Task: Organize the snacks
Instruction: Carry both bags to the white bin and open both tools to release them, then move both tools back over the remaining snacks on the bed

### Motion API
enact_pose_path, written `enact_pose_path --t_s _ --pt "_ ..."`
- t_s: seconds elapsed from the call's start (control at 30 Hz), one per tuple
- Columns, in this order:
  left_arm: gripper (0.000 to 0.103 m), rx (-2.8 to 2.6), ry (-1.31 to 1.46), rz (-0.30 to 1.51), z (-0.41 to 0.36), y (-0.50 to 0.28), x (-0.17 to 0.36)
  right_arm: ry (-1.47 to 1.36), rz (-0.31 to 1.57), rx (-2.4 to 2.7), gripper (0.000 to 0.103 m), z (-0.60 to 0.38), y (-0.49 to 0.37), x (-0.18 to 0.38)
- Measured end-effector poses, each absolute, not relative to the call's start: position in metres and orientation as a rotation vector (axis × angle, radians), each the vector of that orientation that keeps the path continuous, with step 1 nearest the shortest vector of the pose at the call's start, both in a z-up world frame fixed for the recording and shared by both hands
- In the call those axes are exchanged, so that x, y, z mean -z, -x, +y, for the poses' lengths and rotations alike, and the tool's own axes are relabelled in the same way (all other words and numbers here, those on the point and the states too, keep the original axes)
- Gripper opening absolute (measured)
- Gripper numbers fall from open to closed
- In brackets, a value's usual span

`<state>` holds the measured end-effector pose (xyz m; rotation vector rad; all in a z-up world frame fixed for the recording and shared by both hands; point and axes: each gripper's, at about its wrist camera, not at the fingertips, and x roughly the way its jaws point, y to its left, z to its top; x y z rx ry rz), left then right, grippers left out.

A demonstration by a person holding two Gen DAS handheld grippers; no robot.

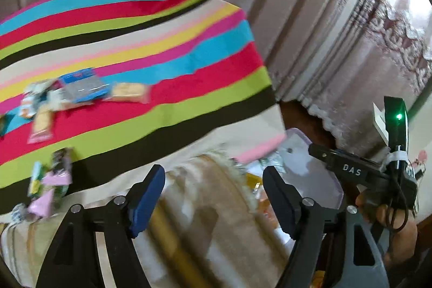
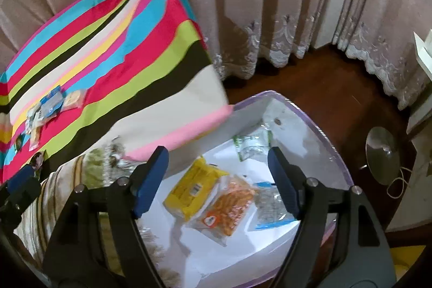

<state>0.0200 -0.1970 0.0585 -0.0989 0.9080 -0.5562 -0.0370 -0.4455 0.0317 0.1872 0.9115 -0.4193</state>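
Several snack packets lie on the striped cloth (image 1: 162, 45): a blue packet (image 1: 81, 85), a biscuit packet (image 1: 129, 92) and a small heap with pink wrappers (image 1: 54, 177). My left gripper (image 1: 213, 196) is open and empty over the beige blanket edge. Beside the bed stands a white bin with a lilac rim (image 2: 310, 123). It holds a yellow packet (image 2: 194, 185), an orange snack bag (image 2: 232, 204), a green-topped clear bag (image 2: 252, 143) and a blue-edged clear bag (image 2: 270, 204). Above the bin my right gripper (image 2: 217, 180) hangs open, with nothing between its fingers.
A fringed beige blanket (image 1: 202, 220) covers the bed's near edge. Pinkish curtains (image 2: 270, 4) hang behind, down to a dark wooden floor (image 2: 324, 88). A round metal base (image 2: 382, 155) with a cord stands on the floor to the right of the bin.
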Motion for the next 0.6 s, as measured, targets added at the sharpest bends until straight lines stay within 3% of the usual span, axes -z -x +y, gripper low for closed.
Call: enact_pose_path --t_s 0.33,0.6 --pt "0.075 0.358 0.226 0.961 -0.092 -0.019 -0.046 -0.116 0.942 0.259 0.081 -0.375 0.016 -0.022" --pt "0.075 0.178 0.178 0.964 -0.039 -0.006 -0.048 -0.074 0.979 0.174 0.082 -0.315 -0.019 -0.014"
